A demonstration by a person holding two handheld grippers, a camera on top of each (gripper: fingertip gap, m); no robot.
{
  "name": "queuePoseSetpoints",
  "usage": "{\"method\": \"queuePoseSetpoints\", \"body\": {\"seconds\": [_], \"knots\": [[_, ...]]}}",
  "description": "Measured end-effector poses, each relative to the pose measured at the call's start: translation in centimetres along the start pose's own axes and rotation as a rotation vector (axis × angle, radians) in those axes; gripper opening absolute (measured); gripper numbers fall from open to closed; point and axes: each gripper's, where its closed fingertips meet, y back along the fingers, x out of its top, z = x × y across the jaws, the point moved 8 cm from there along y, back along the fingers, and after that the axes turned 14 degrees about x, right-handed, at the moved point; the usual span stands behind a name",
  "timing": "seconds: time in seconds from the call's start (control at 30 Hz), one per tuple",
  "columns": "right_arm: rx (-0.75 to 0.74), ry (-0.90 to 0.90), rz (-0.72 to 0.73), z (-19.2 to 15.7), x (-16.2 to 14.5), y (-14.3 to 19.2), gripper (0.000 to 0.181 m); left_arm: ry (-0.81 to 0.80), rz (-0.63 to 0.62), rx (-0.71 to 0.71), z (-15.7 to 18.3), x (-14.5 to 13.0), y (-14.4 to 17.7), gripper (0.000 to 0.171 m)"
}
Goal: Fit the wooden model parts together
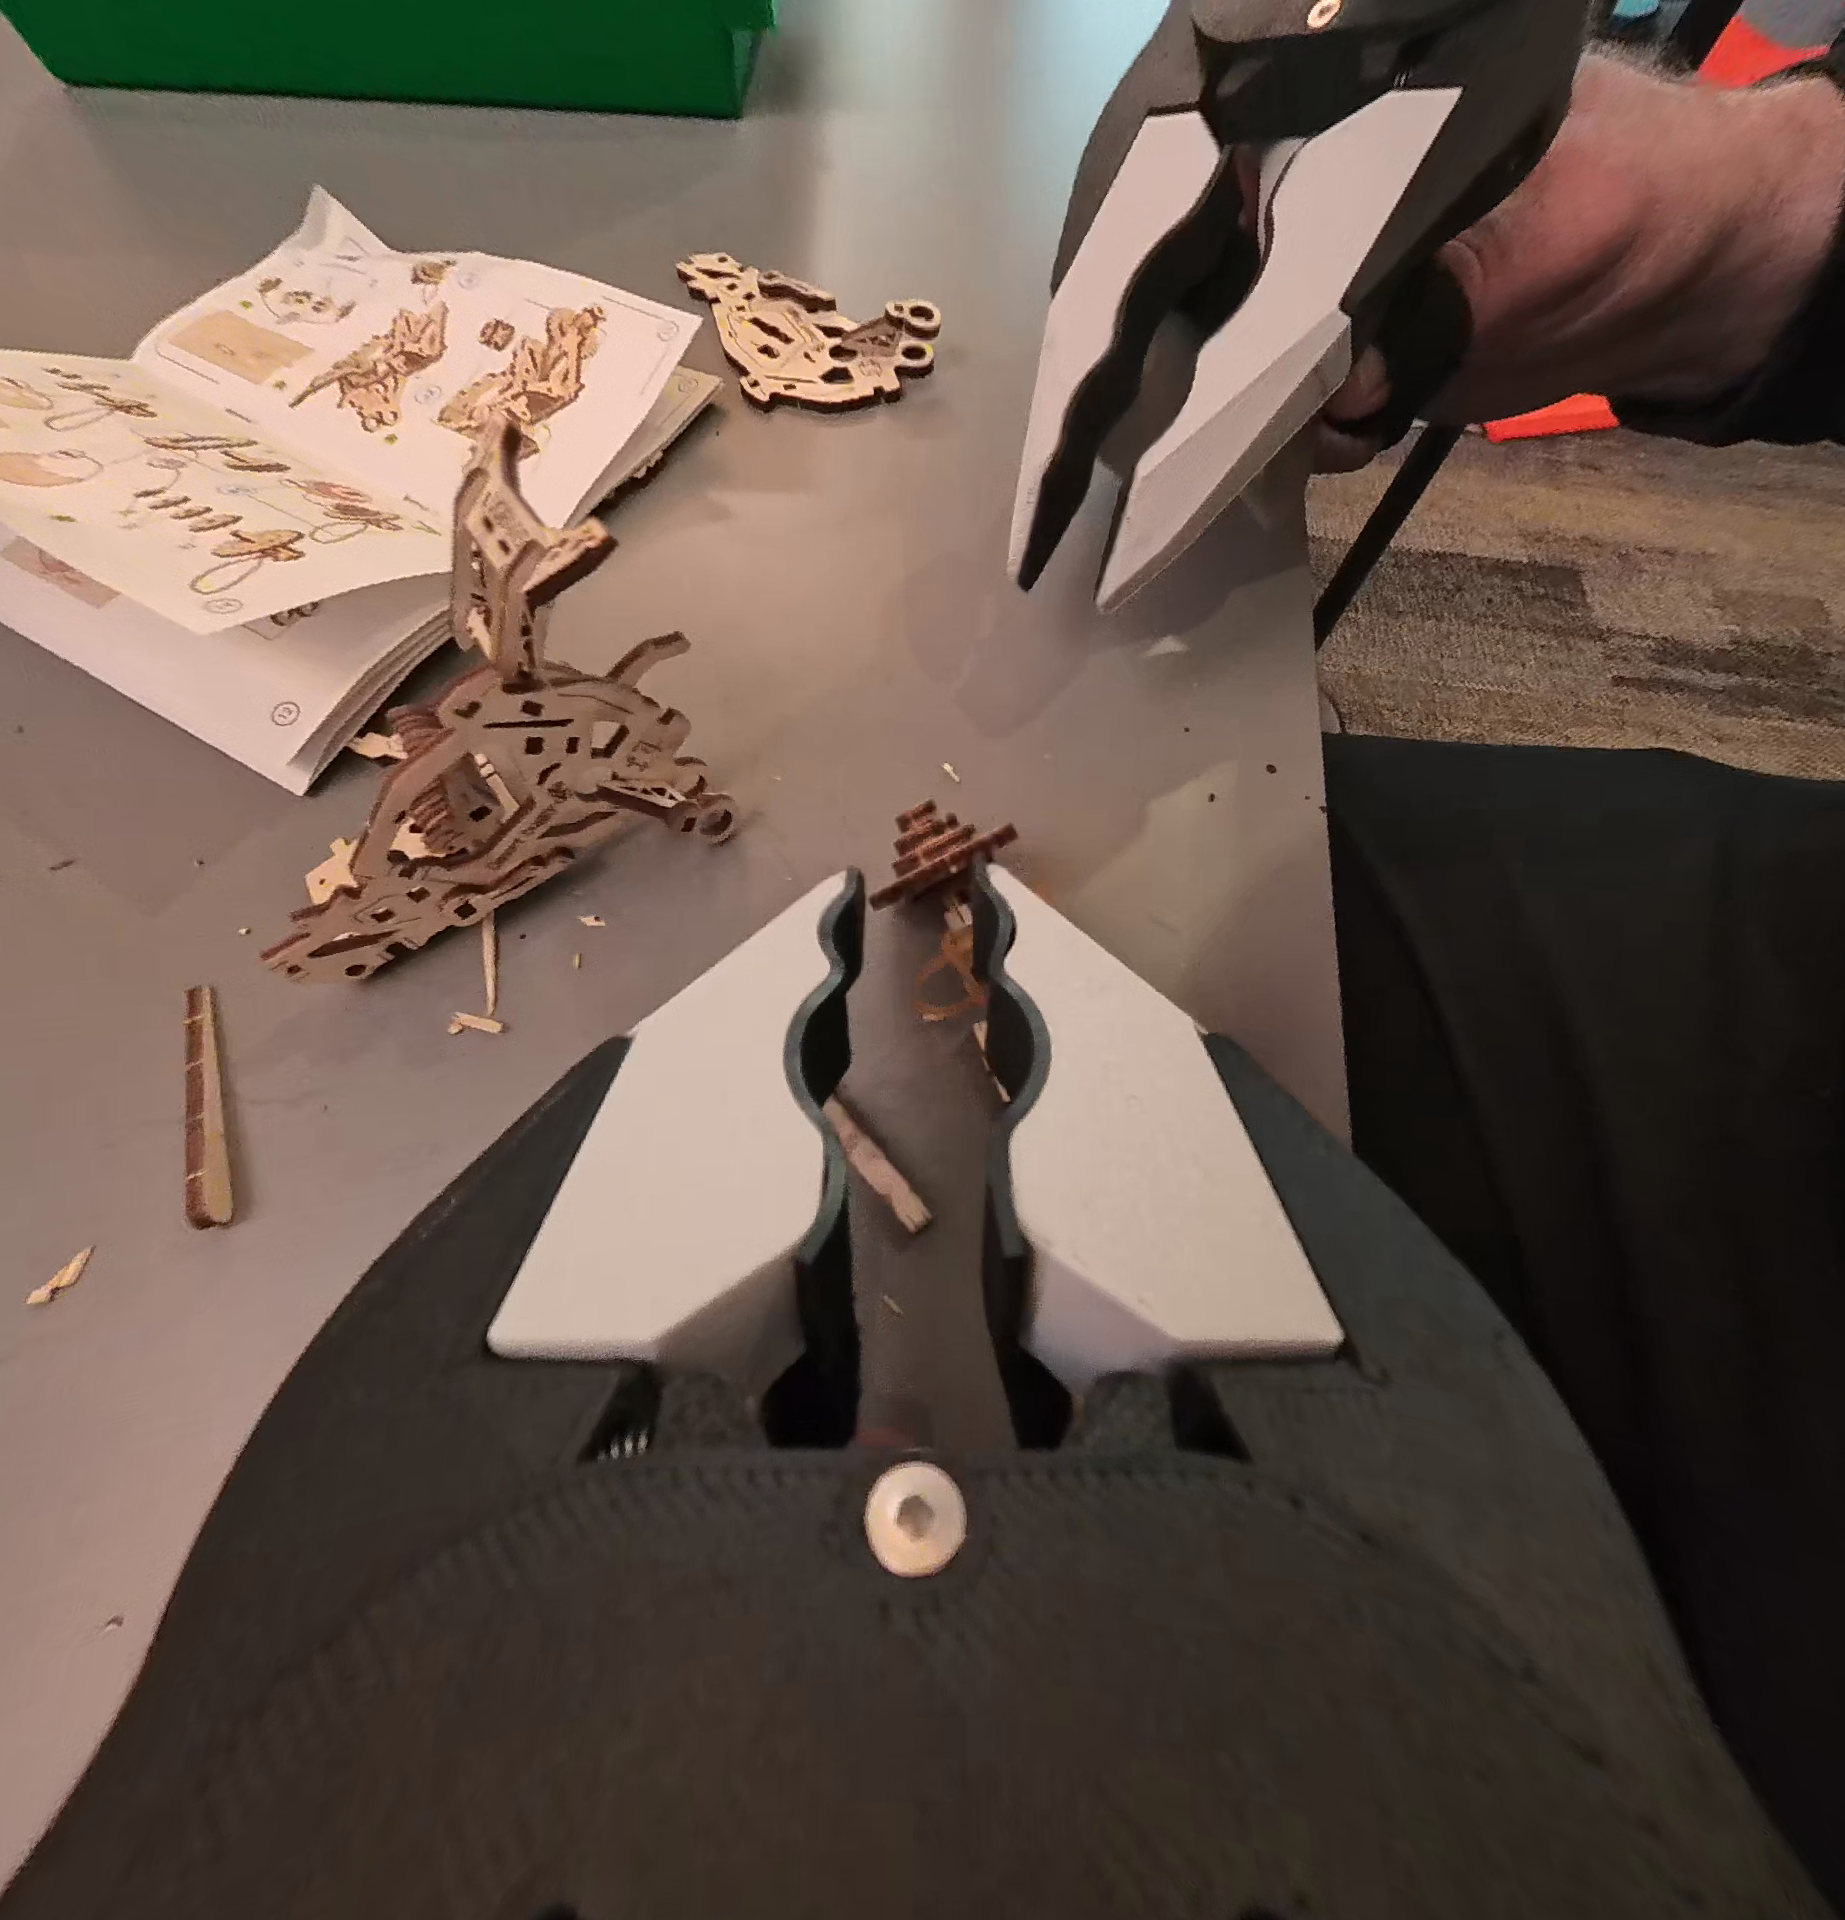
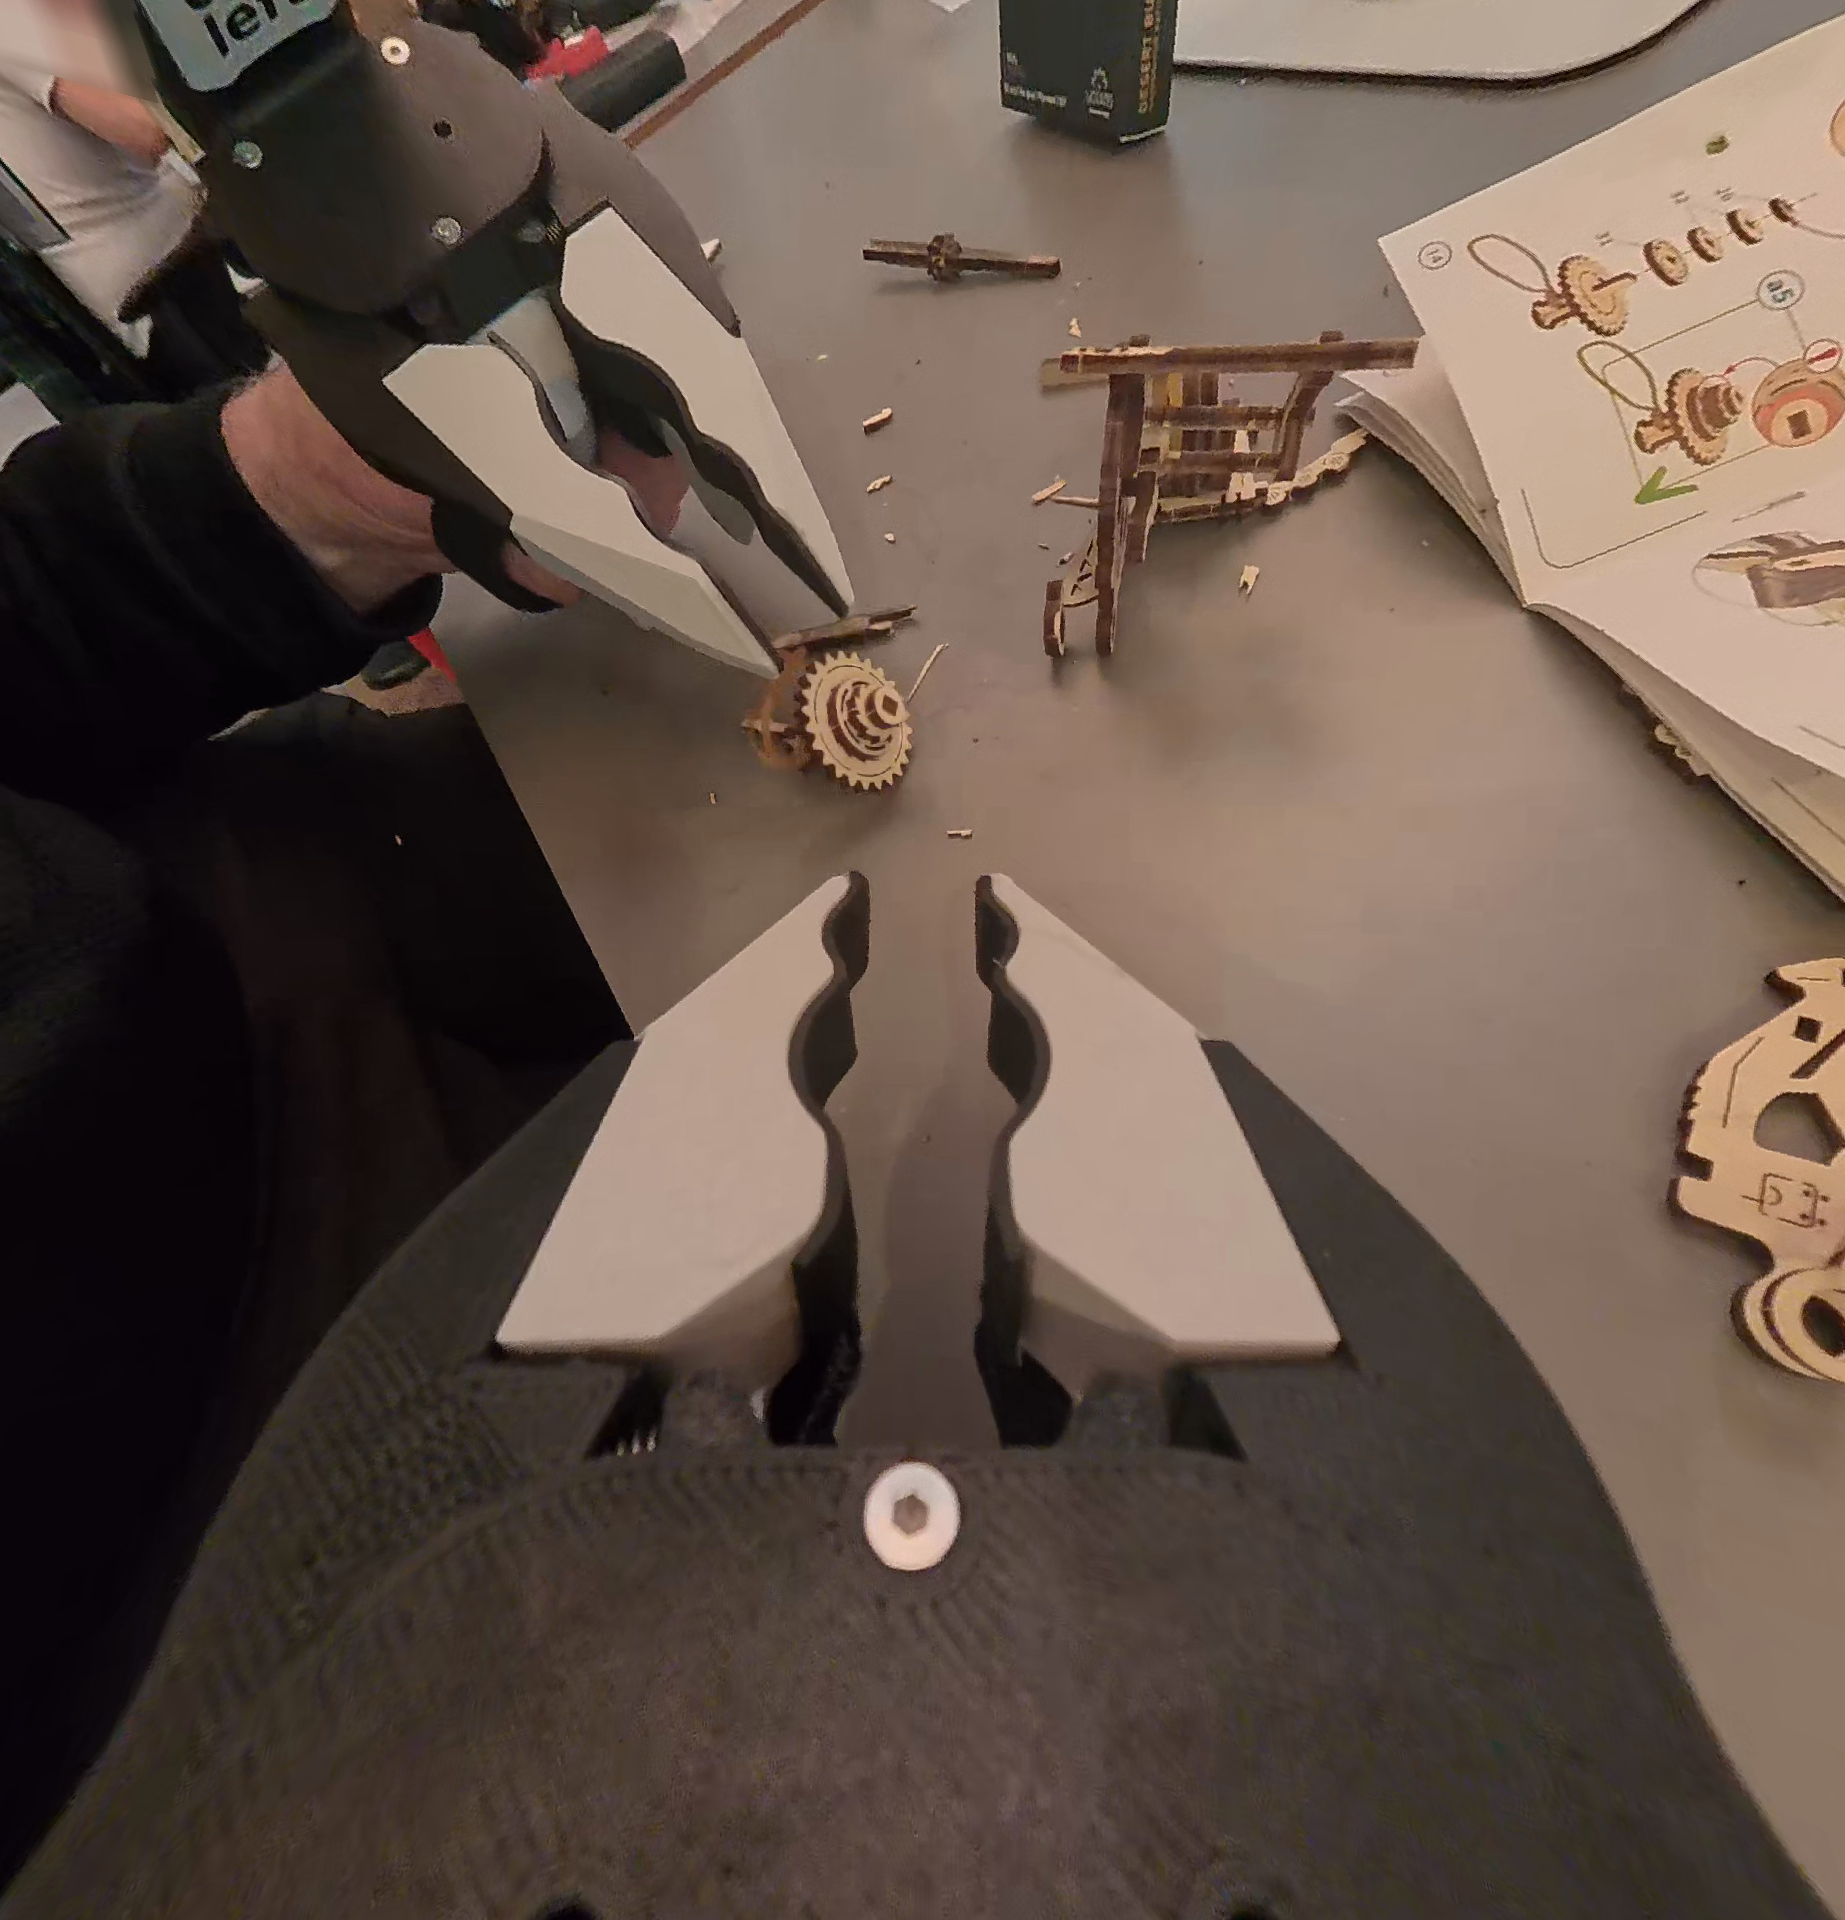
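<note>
The left hand-held gripper (image 1: 923, 894) (image 2: 809, 639) reaches down to the grey worktop (image 1: 845, 520) (image 2: 1261, 883) near its edge, its 2 grey fingers drawn narrow around the thin end of a small pale wooden gear assembly with a toothed wheel (image 2: 845, 722) (image 1: 939, 847), which rests on the worktop right at the fingertips. The grip looks closed on the piece, though the contact itself is partly hidden.

The right hand-held gripper (image 2: 920, 883) (image 1: 1063, 587) hovers above the worktop with nothing between its fingers, which stand a narrow gap apart.

A half-built brown wooden model frame (image 1: 502, 790) (image 2: 1188, 468) sits beside an open white instruction booklet with printed drawings (image 1: 305, 436) (image 2: 1676, 416). A flat pale wooden car-shaped side panel with a wheel (image 1: 804, 332) (image 2: 1791, 1174) lies beyond it. A slim wooden axle with a small cog (image 2: 959, 258) and a tapered wooden strip (image 1: 208, 1107) lie apart, among scattered wood chips.

A green box (image 1: 398, 47) stands at the far edge; its inside cannot be seen. A dark upright carton (image 2: 1089, 68) is closed.
</note>
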Motion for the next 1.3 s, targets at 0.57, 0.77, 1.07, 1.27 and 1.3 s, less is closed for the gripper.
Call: {"method": "queuePoseSetpoints", "body": {"seconds": [0.57, 0.77, 1.07, 1.27, 1.3], "knots": [[-0.285, 0.071, 0.193, 4.2, 5.5, 6.3, 0.031, -0.002, 0.131, 0.195, -13.2, 8.5, -1.6, 0.028], [-0.439, 0.030, 0.142, 10.7, 9.3, 7.6, 0.044, -0.098, 0.015, 0.143, -16.4, 9.8, -10.2, 0.030], [-0.502, -0.031, -0.083, 20.0, 10.2, 4.9, 0.056, -0.137, -0.038, 0.087, -16.9, 6.7, -15.4, 0.012], [-0.502, -0.049, -0.217, 22.0, 8.3, 4.5, 0.052, -0.189, -0.097, 0.096, -16.9, 6.0, -15.8, 0.009], [-0.506, -0.035, -0.215, 22.0, 8.2, 4.4, 0.049, -0.200, -0.111, 0.092, -16.8, 5.9, -15.9, 0.008]]}}
